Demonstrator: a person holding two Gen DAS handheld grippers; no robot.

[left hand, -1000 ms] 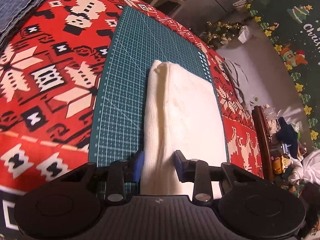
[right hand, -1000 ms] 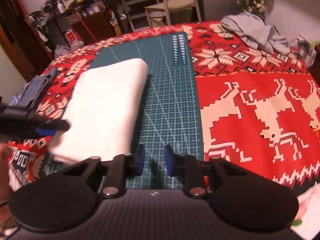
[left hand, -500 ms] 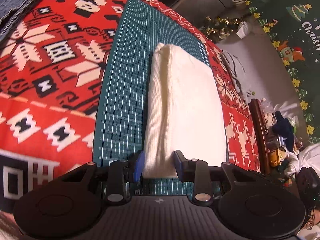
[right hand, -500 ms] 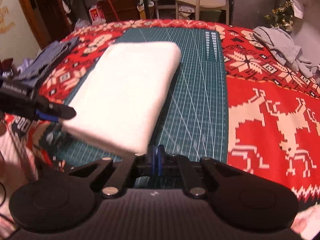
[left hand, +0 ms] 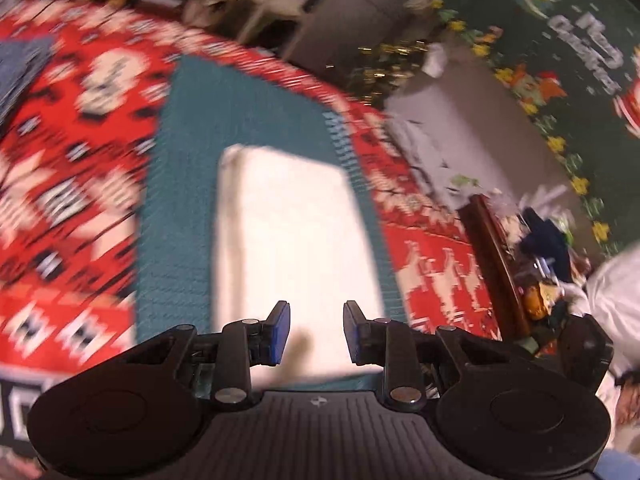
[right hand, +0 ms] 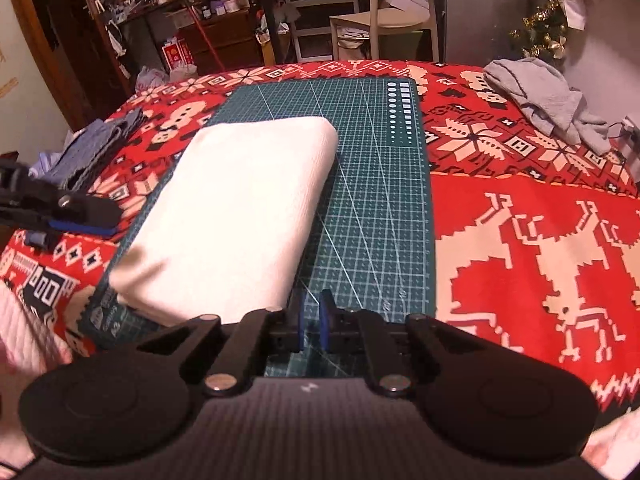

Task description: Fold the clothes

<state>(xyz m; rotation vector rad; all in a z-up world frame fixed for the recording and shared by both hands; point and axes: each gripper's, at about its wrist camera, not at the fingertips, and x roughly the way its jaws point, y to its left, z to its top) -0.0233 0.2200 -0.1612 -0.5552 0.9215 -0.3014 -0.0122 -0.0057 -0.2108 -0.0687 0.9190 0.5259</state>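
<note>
A folded white cloth [right hand: 240,208] lies flat on the green cutting mat [right hand: 380,200], on its left half. My right gripper [right hand: 313,322] hovers at the mat's near edge, just right of the cloth's near corner; its jaws stand a narrow gap apart with nothing between them. In the blurred left wrist view the white cloth [left hand: 292,240] stretches away on the mat [left hand: 180,200]. My left gripper [left hand: 316,332] is open above the cloth's near end, gripping nothing. The left gripper [right hand: 92,220] also shows at the left edge of the right wrist view, off the cloth.
A red patterned tablecloth [right hand: 520,208] covers the table. A crumpled grey garment [right hand: 540,100] lies at the far right corner. Folded denim [right hand: 92,148] sits at the far left. A chair [right hand: 396,12] and cluttered shelves stand behind the table.
The left gripper has drawn back from the cloth's near edge and is moving fast, blurring its view. The right gripper, shut half a second ago, has parted slightly.
</note>
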